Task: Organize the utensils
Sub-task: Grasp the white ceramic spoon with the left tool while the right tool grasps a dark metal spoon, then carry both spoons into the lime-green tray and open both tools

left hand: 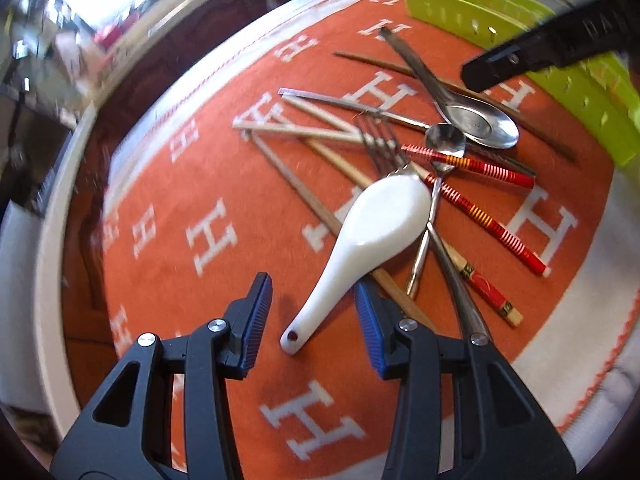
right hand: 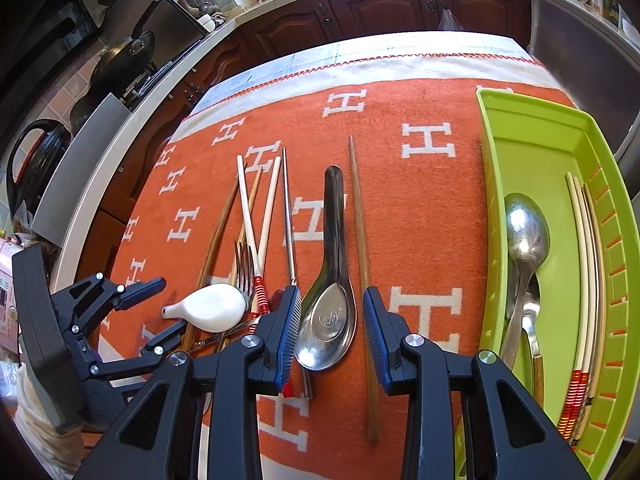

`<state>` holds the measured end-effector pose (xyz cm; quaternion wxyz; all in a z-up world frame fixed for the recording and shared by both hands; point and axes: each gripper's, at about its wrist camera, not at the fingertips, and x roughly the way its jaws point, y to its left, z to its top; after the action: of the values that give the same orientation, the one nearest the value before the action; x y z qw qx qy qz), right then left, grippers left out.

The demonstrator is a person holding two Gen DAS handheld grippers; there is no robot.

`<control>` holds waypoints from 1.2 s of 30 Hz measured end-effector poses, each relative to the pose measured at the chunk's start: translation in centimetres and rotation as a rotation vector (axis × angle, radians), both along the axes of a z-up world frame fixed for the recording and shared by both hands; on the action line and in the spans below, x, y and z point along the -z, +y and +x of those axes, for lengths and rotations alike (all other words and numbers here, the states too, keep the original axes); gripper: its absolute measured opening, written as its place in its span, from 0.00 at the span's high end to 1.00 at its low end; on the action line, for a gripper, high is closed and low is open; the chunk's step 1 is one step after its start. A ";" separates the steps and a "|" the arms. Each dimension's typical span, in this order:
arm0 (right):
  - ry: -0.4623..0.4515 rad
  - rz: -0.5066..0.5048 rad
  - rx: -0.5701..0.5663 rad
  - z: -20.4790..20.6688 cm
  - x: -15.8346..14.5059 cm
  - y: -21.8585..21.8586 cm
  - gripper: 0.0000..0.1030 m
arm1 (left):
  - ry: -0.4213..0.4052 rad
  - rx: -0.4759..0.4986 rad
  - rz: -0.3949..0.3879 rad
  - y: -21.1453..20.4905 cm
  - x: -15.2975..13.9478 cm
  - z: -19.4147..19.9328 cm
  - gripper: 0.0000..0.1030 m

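Observation:
A white ceramic spoon (left hand: 376, 220) lies on the orange cloth, and its handle runs between the fingers of my left gripper (left hand: 310, 300). The right pad sits against the handle while the left pad stands apart, so the jaws are open. My right gripper (right hand: 332, 308) hovers open over the bowl of a large metal spoon (right hand: 328, 320), with gaps at both pads. One finger (left hand: 500, 68) of it shows above that metal spoon (left hand: 480, 124). The right wrist view also catches the left gripper (right hand: 172, 304) at the white spoon (right hand: 216, 308). A fork (left hand: 380, 140), red striped chopsticks (left hand: 480, 208) and pale chopsticks (right hand: 256, 216) lie crossed in a pile.
A lime green tray (right hand: 520, 140) at the right holds metal spoons (right hand: 526, 236) and several chopsticks (right hand: 584, 280); its wall (left hand: 460, 4) shows beyond the pile. The orange cloth (right hand: 420, 208) with white H letters covers the table. Cabinets and pans stand past the table's far edge.

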<state>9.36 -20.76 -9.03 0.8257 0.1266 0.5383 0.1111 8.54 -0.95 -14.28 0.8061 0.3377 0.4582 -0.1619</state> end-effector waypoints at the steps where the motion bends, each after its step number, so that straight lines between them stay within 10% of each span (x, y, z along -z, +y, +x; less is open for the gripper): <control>1: 0.000 0.000 0.000 0.0 0.0 0.0 0.68 | -0.026 0.025 0.022 -0.5 0.2 -0.2 0.65; 3: 0.001 0.001 0.002 0.0 0.1 -0.1 0.68 | -0.038 0.052 0.038 -1.2 0.4 -0.3 0.84; 8: -0.005 0.011 -0.004 0.5 0.3 -0.2 0.68 | -0.038 -0.013 -0.025 -0.7 -0.3 1.2 0.96; 18: -0.017 0.034 -0.018 3.1 1.5 0.3 0.69 | 0.230 -0.259 -0.391 4.6 -1.3 5.3 0.97; 36: -0.077 -0.031 -0.075 4.5 1.3 2.5 0.88 | 0.320 -0.407 -0.556 6.6 -1.0 5.6 0.97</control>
<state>13.89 -18.24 -10.31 0.8430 0.0891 0.5122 0.1385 14.13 5.64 -13.30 0.8008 -0.0212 0.5747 -0.1672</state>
